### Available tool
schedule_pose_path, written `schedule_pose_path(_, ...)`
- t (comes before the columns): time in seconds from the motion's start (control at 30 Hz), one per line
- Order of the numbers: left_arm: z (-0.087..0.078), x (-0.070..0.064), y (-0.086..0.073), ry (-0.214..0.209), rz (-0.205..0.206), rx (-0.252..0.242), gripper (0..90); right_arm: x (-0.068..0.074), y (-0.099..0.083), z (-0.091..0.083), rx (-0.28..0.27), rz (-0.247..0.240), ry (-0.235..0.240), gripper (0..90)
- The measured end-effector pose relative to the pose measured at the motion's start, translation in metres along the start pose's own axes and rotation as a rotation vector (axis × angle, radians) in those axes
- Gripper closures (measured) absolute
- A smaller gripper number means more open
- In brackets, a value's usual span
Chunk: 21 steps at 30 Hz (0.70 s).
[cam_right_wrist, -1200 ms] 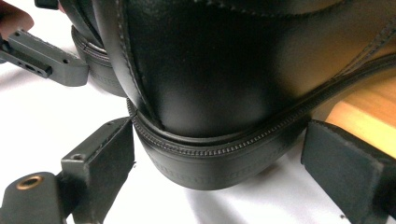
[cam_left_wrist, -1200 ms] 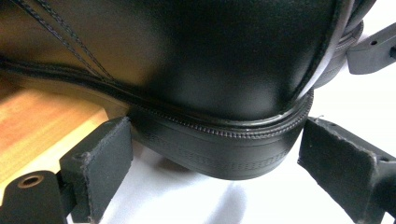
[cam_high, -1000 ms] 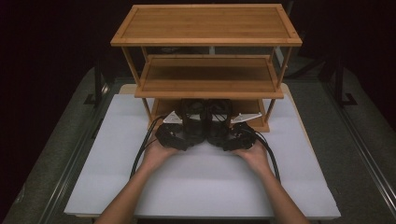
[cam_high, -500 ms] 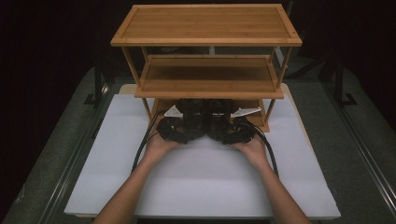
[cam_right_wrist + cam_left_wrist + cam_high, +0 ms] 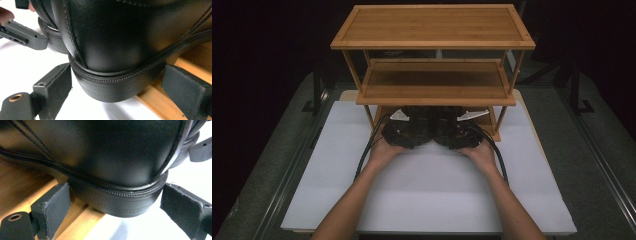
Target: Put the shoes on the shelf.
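On the white worktop (image 5: 427,190), each spread gripper, left gripper (image 5: 115,202) and right gripper (image 5: 117,82), straddles a black shoe's (image 5: 112,157) heel, seemingly to nudge the pair under the bamboo rack (image 5: 432,45).

1. Forearms bare; no sleeves, watch or gloves visible in the high view.
2. Left claw (image 5: 404,131): black, bulky housing, pale grey three-cornered plate on top.
3. Right claw (image 5: 457,132): same black build, matching grey plate.
4. Black cables: a doubled one loops back from the left claw, a single one curves back from the right.
5. Left gripper view: jaws are matt black blocks faced with dark, slightly rough pads (image 5: 53,203); round hole in the bracket at lower left.
6. Right gripper view: same pads (image 5: 58,82); brass-coloured insert in the bracket hole, small recessed screw above it.
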<state>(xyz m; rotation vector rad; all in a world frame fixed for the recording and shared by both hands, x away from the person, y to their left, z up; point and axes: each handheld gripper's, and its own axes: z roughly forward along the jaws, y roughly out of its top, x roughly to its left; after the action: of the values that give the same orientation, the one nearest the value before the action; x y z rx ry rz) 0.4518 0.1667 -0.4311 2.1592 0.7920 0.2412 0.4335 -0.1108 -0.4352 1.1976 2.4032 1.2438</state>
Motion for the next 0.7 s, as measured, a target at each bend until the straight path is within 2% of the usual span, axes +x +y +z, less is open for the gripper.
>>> schedule_pose_path(0.27, 0.005, 0.007, 0.008, 0.005, -0.001, -0.004, 9.0, -0.008, 0.005, 0.004, -0.008, 0.018, -0.006, 9.7)
schedule_pose_path(0.3, 0.005, 0.009, 0.009, 0.0, 0.01, 0.004, 9.0, -0.009, 0.006, 0.004, -0.013, 0.014, -0.005, 9.8)
schedule_pose_path(0.33, 0.007, 0.01, 0.009, 0.004, 0.0, 0.0, 9.0, -0.011, 0.006, 0.005, -0.025, -0.008, -0.009, 9.7)
schedule_pose_path(0.37, 0.008, 0.011, 0.01, 0.008, 0.005, 0.007, 9.0, -0.011, 0.006, 0.006, -0.023, 0.002, -0.014, 9.7)
schedule_pose_path(0.47, 0.011, 0.012, 0.011, 0.017, 0.001, 0.008, 9.0, -0.015, 0.007, 0.009, -0.029, -0.008, -0.023, 9.8)
schedule_pose_path(0.5, 0.012, 0.013, 0.011, 0.02, 0.01, 0.019, 9.0, -0.016, 0.007, 0.01, -0.03, -0.006, -0.017, 9.7)
schedule_pose_path(0.6, 0.015, 0.014, 0.011, 0.024, 0.02, 0.036, 9.0, -0.018, 0.007, 0.013, -0.014, -0.017, -0.04, 9.7)
schedule_pose_path(0.63, 0.017, 0.014, 0.011, 0.026, 0.021, 0.044, 8.9, -0.015, 0.006, 0.012, 0.013, 0.016, -0.047, 9.7)
schedule_pose_path(0.67, 0.018, 0.014, 0.01, 0.03, 0.023, 0.051, 9.0, -0.018, 0.006, 0.015, -0.004, -0.026, -0.047, 9.7)
schedule_pose_path(0.7, 0.019, 0.014, 0.01, 0.032, 0.026, 0.059, 9.0, -0.018, 0.005, 0.016, -0.002, -0.033, -0.05, 9.7)
